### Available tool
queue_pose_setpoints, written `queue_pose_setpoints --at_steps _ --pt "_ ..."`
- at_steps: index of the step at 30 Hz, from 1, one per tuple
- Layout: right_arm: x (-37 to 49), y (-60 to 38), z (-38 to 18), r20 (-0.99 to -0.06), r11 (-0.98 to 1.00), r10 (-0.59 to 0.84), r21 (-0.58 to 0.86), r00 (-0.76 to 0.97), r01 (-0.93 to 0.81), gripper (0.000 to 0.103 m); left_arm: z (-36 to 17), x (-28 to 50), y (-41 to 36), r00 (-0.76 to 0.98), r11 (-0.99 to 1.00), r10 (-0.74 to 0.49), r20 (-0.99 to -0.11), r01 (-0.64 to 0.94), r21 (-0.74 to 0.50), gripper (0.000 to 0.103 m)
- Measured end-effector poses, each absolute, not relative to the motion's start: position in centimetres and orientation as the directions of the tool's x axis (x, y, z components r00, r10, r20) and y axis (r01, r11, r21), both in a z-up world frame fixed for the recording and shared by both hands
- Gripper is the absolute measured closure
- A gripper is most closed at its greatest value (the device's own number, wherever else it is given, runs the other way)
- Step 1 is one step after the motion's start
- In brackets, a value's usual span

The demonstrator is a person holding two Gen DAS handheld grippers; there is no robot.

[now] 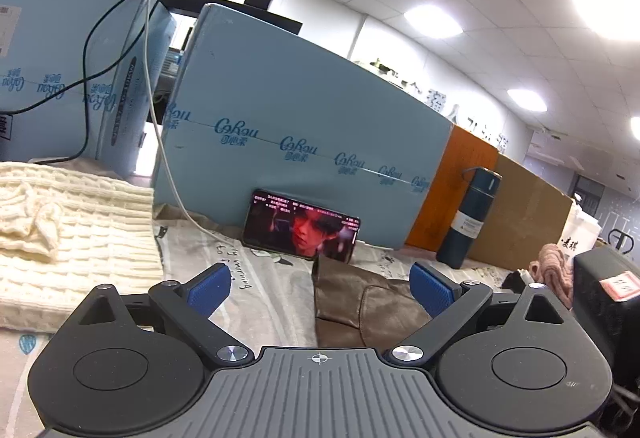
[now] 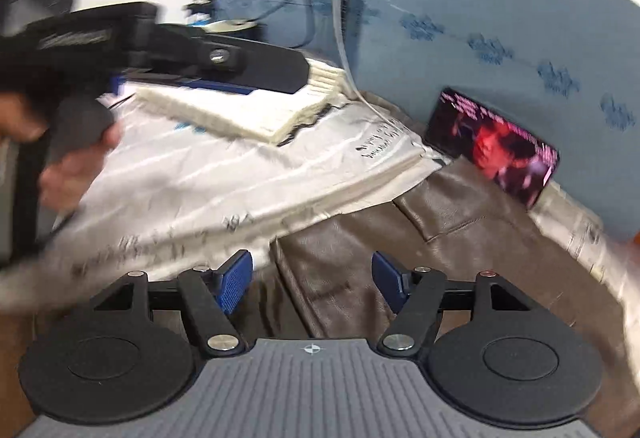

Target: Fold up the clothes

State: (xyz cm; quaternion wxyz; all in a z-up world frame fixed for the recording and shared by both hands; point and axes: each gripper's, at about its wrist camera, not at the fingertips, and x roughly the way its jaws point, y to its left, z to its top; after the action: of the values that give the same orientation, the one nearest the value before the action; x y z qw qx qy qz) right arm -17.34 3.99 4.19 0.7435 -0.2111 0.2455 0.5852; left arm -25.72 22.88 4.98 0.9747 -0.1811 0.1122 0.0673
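Jaws of both grippers gape apart over a glossy brown leather garment [image 2: 360, 238] beside ribbed cream knitwear [image 1: 72, 234].

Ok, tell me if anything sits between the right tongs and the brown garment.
Nothing visible does. The right tongs are open, right over the brown garment, which shows bare between the fingers. The printed cloth lies off to the left, and the phone leans farther back.
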Motion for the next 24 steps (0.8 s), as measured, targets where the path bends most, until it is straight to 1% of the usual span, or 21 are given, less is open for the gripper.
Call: queue_pose_setpoints --at_steps 2,4,6,8,9,10,14,15,16,19,21,24 --pt "-17.6 5.1 3.8 -0.628 0.265 0.746 -0.024 0.221 -0.964 0.033 5.0 -25.8 22.9 0.966 0.924 0.09 -0.242 -0.172 -0.341 0.005" --pt "-18.1 5.9 3.3 -0.641 0.274 0.728 -0.054 0.244 -0.96 0.024 5.0 -25.8 23.0 0.966 0.924 0.089 -0.241 -0.171 -0.343 0.005" --pt "-18.6 6.2 2.7 -0.639 0.274 0.72 -0.095 0.27 -0.957 0.024 5.0 -25.8 23.1 0.967 0.923 0.089 -0.24 -0.17 -0.345 0.005" --pt "-18.4 6.1 2.5 -0.63 0.295 0.723 -0.09 0.284 -0.951 0.026 5.0 -25.8 23.1 0.967 0.923 0.089 -0.24 -0.171 -0.346 0.005" --pt "-18.1 6.1 2.5 -0.632 0.314 0.719 -0.076 0.29 -0.946 0.033 4.9 -25.8 23.0 0.966 0.923 0.088 -0.241 -0.171 -0.346 0.005" --pt "-17.8 6.0 2.5 -0.633 0.333 0.715 -0.063 0.296 -0.941 0.044 4.9 -25.8 23.0 0.966 0.923 0.088 -0.243 -0.17 -0.344 0.005" --pt "-16.2 5.7 2.9 -0.641 0.388 0.718 0.043 0.273 -0.92 0.053 4.8 -25.8 23.0 0.966 0.924 0.085 -0.243 -0.167 -0.343 0.005" --pt "-15.8 5.6 3.0 -0.641 0.394 0.721 0.067 0.263 -0.917 0.058 4.8 -25.8 22.9 0.966 0.924 0.084 -0.243 -0.167 -0.343 0.005" --pt "-15.4 5.3 3.0 -0.639 0.395 0.727 0.089 0.252 -0.914 0.066 4.8 -25.8 23.0 0.966 0.924 0.085 -0.243 -0.167 -0.344 0.005" --pt "-14.8 4.5 3.1 -0.633 0.375 0.743 0.126 0.217 -0.918 0.081 4.8 -25.7 23.0 0.966 0.924 0.086 -0.245 -0.169 -0.343 0.005" --pt "-15.1 3.9 3.4 -0.628 0.333 0.754 0.114 0.192 -0.936 0.084 4.8 -25.7 22.9 0.965 0.925 0.084 -0.246 -0.168 -0.341 0.005" --pt "-16.5 3.3 3.7 -0.628 0.258 0.761 0.065 0.161 -0.964 0.085 4.7 -25.5 22.8 0.964 0.929 0.084 -0.253 -0.167 -0.331 0.005"
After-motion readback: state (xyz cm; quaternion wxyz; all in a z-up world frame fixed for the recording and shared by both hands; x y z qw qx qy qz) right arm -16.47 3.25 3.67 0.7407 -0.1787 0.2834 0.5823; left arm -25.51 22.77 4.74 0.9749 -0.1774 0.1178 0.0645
